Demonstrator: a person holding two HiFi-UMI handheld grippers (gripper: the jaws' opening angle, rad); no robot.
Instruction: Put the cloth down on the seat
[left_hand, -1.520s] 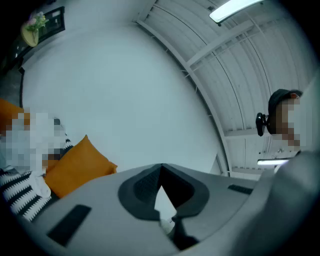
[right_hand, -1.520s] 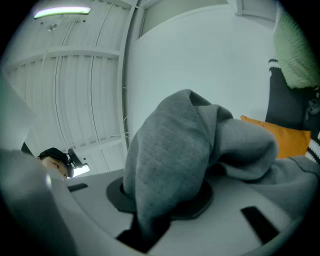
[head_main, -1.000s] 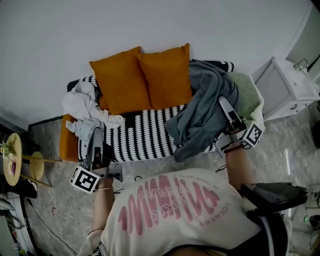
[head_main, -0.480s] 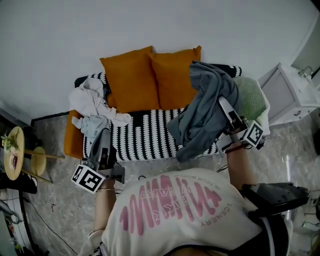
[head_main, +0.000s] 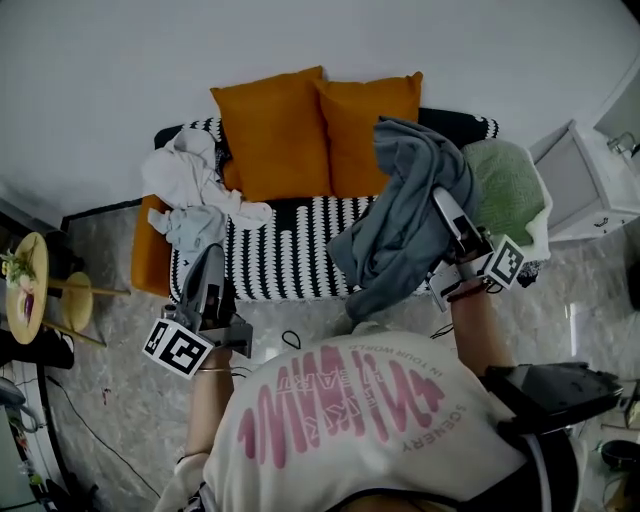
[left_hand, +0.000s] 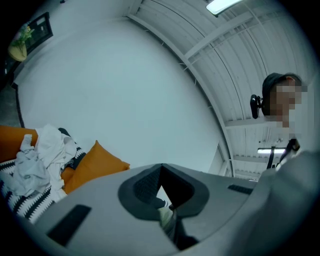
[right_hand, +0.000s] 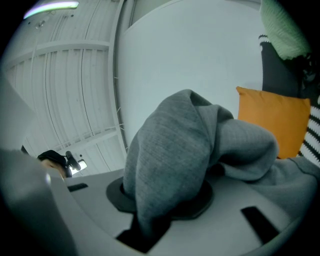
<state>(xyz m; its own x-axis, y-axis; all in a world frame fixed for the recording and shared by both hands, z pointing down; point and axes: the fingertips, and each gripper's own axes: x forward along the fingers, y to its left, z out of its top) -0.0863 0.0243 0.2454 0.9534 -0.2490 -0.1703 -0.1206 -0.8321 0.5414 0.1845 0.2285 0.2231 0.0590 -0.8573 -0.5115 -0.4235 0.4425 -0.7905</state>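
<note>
Aloft, right tongs (head_main: 444, 206) tilted upward, clamping cloth (head_main: 398, 235)

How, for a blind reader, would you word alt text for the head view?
From above, a person's right gripper holds up a grey cloth over a striped sofa seat with two orange cushions; the left gripper hangs low before the sofa.

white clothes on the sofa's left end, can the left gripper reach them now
Probably yes: the left gripper points toward the white clothes with only striped seat between; the grey cloth hangs from the right gripper, well aside.
</note>
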